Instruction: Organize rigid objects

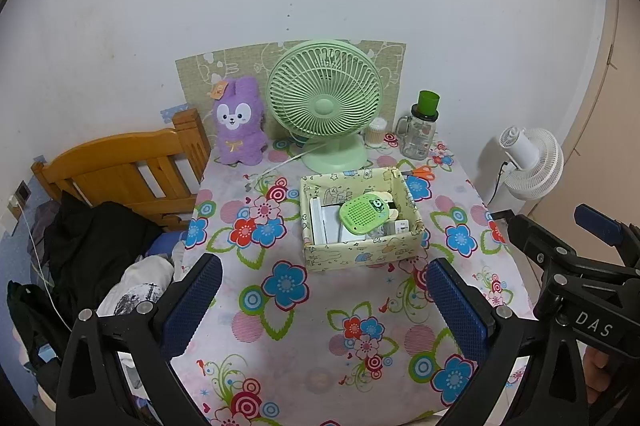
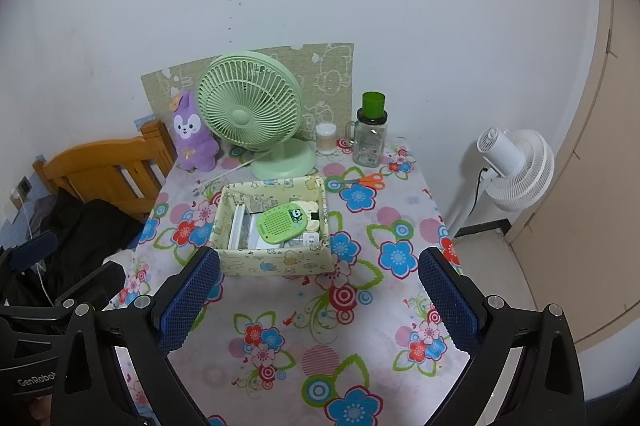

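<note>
Both the left gripper [image 1: 324, 306] and right gripper [image 2: 320, 300] hang spread wide and empty, the storage box [image 1: 362, 255] dead ahead at frame center, while orange-handled scissors [image 2: 366, 181] lie upper right, handles rightward, nearer the right one.

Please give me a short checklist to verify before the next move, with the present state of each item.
1. Left claw open and holding nothing: ok.
2. Right claw open and holding nothing: ok.
3. Storage box upright on the table: ok.
4. Room left in the box: cannot tell; the green panda device lies on top of other items.
5. Scissors outside the box, lying free: ok.
6. Fan cable clear of the box: ok.
</note>
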Demonstrator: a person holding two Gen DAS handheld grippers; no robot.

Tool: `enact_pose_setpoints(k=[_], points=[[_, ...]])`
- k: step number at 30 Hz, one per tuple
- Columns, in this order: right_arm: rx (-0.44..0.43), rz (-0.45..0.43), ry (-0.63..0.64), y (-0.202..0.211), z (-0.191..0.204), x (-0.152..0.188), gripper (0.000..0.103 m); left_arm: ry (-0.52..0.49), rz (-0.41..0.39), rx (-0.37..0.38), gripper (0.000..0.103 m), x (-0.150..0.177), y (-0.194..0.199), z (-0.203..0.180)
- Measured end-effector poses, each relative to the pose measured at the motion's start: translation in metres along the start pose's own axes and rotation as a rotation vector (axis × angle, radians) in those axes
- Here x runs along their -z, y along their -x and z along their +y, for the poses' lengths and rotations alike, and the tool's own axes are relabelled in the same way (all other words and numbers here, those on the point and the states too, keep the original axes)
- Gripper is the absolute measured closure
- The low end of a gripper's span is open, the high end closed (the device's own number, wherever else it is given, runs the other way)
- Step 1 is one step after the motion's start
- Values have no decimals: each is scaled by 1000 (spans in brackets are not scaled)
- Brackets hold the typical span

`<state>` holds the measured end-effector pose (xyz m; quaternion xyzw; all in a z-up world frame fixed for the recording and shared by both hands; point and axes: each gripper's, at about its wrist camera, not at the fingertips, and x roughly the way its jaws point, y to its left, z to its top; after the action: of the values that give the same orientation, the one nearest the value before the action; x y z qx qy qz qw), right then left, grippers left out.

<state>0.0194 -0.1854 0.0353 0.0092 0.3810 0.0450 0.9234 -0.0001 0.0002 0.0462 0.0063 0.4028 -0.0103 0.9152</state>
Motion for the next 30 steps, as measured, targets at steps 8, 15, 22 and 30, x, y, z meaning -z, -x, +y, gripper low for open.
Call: enact_pose_setpoints(k=[8, 15, 22, 30], points=[[4, 4, -1, 0, 0, 0, 2, -2, 1, 0, 0, 0, 0, 0], [5, 4, -3, 0, 0, 0, 2, -1, 1, 0, 0, 0, 0, 0], [11, 2, 2, 1, 0, 1, 2, -2, 1, -1, 0, 0, 0, 0], [13, -3, 2, 3, 1, 2, 2, 0, 1, 0, 0, 0, 0, 0]])
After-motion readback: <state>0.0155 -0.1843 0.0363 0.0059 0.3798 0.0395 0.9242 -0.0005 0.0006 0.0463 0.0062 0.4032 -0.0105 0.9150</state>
